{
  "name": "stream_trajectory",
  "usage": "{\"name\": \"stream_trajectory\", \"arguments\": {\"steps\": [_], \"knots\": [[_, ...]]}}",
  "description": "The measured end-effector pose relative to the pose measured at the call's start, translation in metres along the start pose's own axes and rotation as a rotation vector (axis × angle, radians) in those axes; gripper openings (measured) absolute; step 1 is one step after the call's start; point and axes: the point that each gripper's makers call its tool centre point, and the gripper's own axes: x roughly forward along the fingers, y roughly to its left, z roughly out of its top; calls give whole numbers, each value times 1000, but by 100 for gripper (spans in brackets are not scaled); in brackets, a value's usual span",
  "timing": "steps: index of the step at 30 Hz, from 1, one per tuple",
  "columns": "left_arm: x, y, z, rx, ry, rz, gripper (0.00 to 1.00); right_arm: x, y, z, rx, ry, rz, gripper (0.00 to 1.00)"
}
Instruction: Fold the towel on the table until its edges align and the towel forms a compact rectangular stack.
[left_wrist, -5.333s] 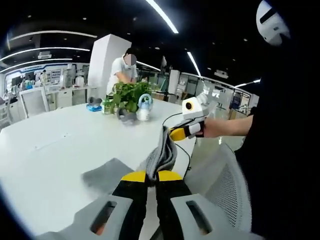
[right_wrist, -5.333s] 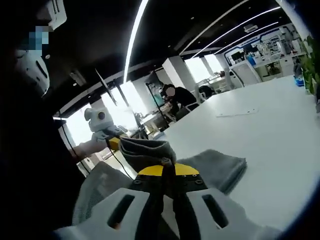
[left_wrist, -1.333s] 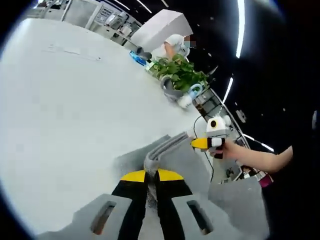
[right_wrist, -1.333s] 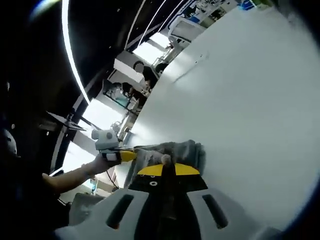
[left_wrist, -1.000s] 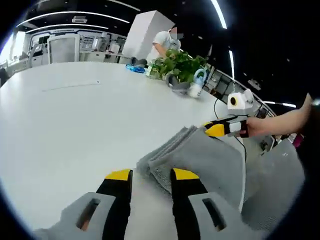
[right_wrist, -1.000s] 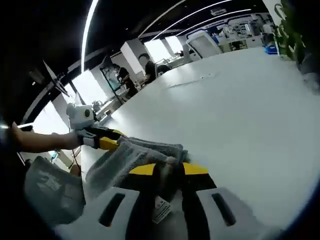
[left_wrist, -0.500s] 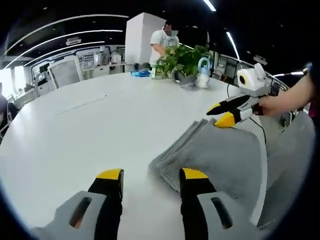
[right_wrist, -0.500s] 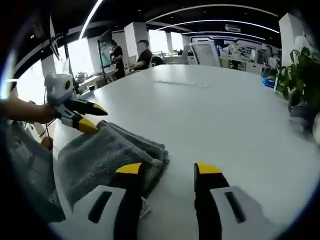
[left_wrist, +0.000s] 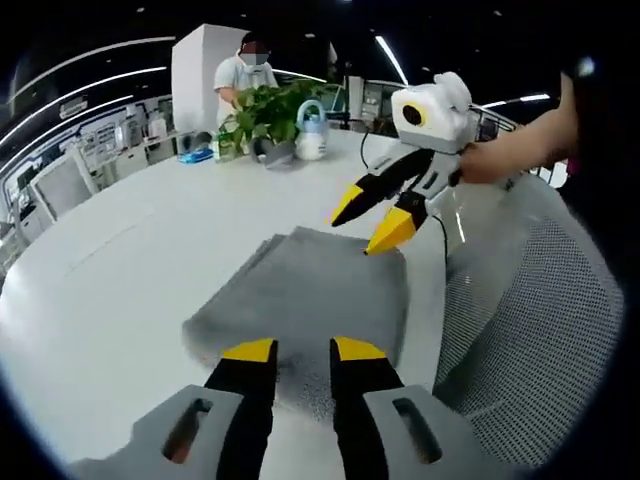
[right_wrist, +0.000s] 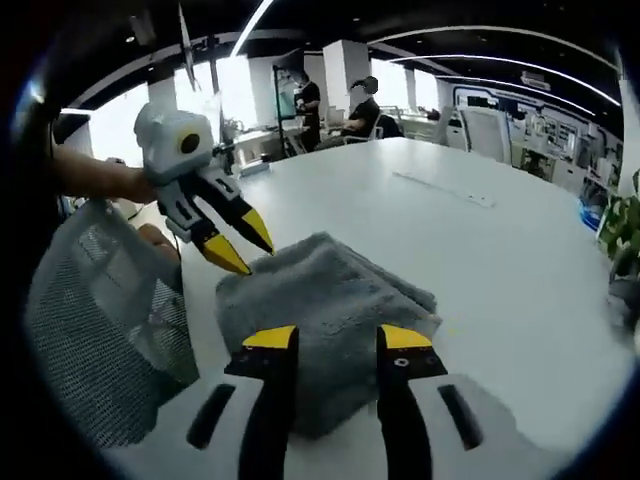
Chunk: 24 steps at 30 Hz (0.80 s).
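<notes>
1. With both tools lifted off the cloth, my left gripper (left_wrist: 302, 350) has its jaws a little apart and holds nothing; its yellow tips hang over the near edge of the towel (left_wrist: 310, 295).
2. My right gripper (right_wrist: 335, 338) is likewise parted and empty, its tips above the towel (right_wrist: 330, 300) at the side nearest me.
3. In the left gripper view the right gripper (left_wrist: 378, 215) sits over the towel's far corner, jaws spread, not gripping.
4. In the right gripper view the left gripper (right_wrist: 238, 240) hovers just beside the opposite corner, also spread.
5. The towel lies flat as a grey, layered rectangle on the white table (left_wrist: 110, 290), close to the table edge nearest me, just beside a mesh chair (left_wrist: 540, 330).
6. Layered edges show along one side; they look nearly even, though I cannot tell whether every corner lines up.
7. I judge the folding to be nearly or fully done, and this is the check after letting go.
8. If another move is needed, it calls for a light nudge or pinch at whichever edge sticks out, without dragging the stack off the table edge.
9. A plant (left_wrist: 265, 110) and a bottle (left_wrist: 310, 135) stand near the far edge, well apart from the towel.
</notes>
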Motion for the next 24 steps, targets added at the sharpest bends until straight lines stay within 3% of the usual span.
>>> {"name": "stream_trajectory", "arguments": {"steps": [3, 5, 8, 11, 24], "knots": [[7, 4, -24, 14, 110, 12, 23, 9, 6, -28, 63, 105, 22, 31], [16, 2, -29, 26, 106, 7, 24, 17, 5, -41, 23, 138, 21, 33], [20, 2, -32, 57, 122, 18, 24, 18, 1, -37, 65, 113, 22, 33], [20, 5, -32, 38, 118, 14, 24, 19, -1, -37, 97, 108, 33, 32], [29, 28, -25, -2, 71, 7, 24, 30, -22, -28, 87, 107, 12, 32]]}}
